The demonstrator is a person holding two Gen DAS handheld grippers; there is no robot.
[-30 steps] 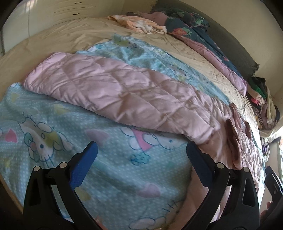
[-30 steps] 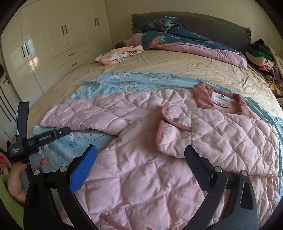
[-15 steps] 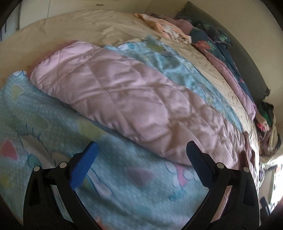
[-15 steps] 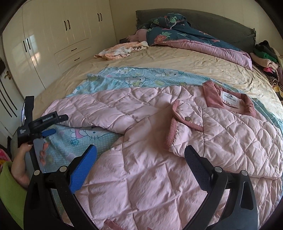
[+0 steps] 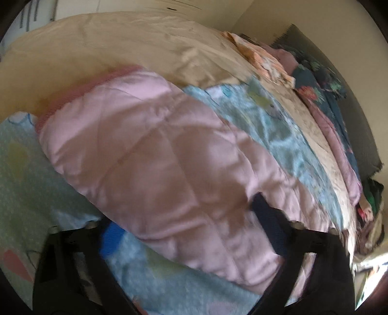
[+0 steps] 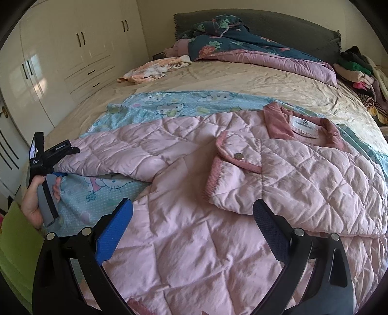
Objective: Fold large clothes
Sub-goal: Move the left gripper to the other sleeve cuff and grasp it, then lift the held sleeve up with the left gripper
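Left gripper [image 5: 186,230] jaws closing around pink jacket sleeve [image 5: 155,155]

Cream wardrobes [image 6: 60,55] lined the wall left of the bed [image 6: 242,80]. A grey headboard [image 6: 278,26] stood against the pale, sunlit wall [image 6: 157,14].

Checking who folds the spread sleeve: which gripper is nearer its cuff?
Left. The left gripper is closing around the sleeve; the right gripper hovers over the jacket's body.

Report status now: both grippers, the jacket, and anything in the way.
Left gripper closing on the jacket sleeve, sleeve between its fingers. Right gripper open over the pink jacket, holding nothing. Jacket flat on the bed, one sleeve folded in. Nothing in the way.
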